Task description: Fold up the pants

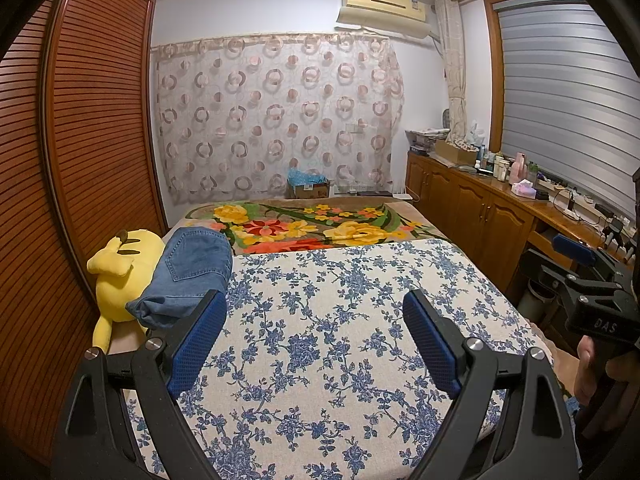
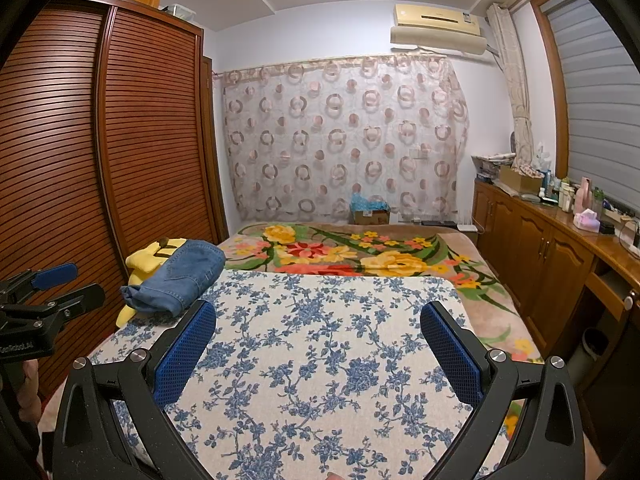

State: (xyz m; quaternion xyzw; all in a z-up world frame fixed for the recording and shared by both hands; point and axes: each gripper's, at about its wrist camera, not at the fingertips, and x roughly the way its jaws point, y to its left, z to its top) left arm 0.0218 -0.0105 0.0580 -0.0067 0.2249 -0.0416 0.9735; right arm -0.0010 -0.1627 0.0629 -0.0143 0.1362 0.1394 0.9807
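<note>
At the far left corner of the floral board (image 1: 340, 340), folded jeans (image 1: 192, 272) lie against a yellow plush (image 1: 120, 276), so both hand-held grippers, left (image 1: 316, 344) and right (image 2: 320, 354), spread wide and empty, should reach there, pinching the waistband.

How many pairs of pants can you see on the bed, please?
1: the folded denim pants lie at the left edge of the blue-flowered board, against the yellow plush toy. Others may be out of view.

Bedroom: louvred wooden wardrobe (image 2: 120, 140) on the left, ring-patterned curtain (image 1: 276, 116) across the pale back wall, AC unit (image 1: 384, 2) above it (flap hanging open, I think). Low wooden cabinets (image 2: 536, 248) run under the shuttered window (image 1: 568, 80) on the right, top cluttered with bottles. Lighting even, warm.
</note>
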